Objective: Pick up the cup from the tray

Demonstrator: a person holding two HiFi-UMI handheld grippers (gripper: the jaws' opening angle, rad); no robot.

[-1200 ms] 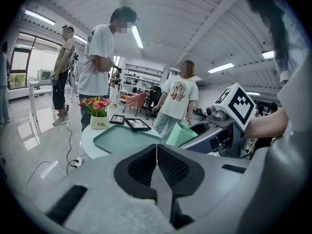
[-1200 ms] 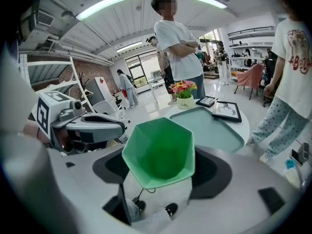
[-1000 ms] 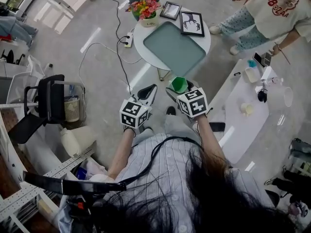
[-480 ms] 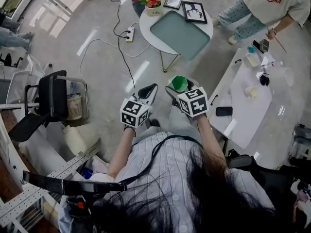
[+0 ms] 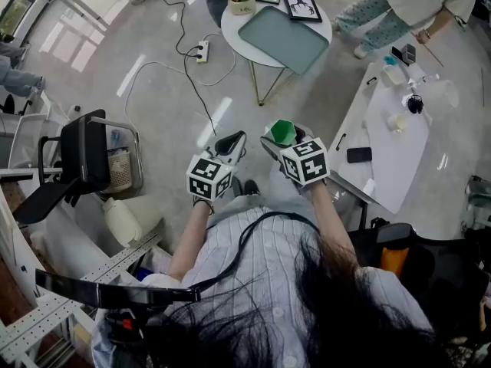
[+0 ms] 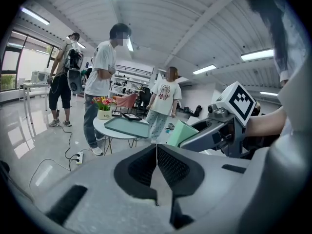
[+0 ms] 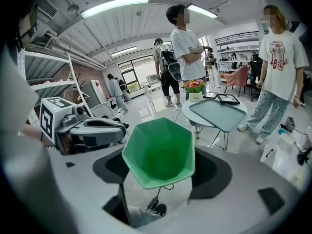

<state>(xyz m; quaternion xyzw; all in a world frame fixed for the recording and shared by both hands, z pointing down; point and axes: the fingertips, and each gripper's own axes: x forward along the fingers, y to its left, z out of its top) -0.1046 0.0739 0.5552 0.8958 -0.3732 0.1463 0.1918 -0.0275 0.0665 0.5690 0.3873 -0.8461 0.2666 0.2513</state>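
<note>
Between the jaws of the right gripper (image 7: 161,173), held over the floor and well apart from the tray (image 5: 285,41) on the round table (image 5: 232,23), sits the cup (image 7: 158,152). It is plain green and faceted, with a six-sided rim, and it narrows toward its base. Its mouth faces up with the long axis roughly vertical, while the left gripper (image 6: 157,165) has its jaws pressed together on nothing.

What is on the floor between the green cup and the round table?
Just bare floor between cup and table, in the head view; the power strip lies farther left.
</note>
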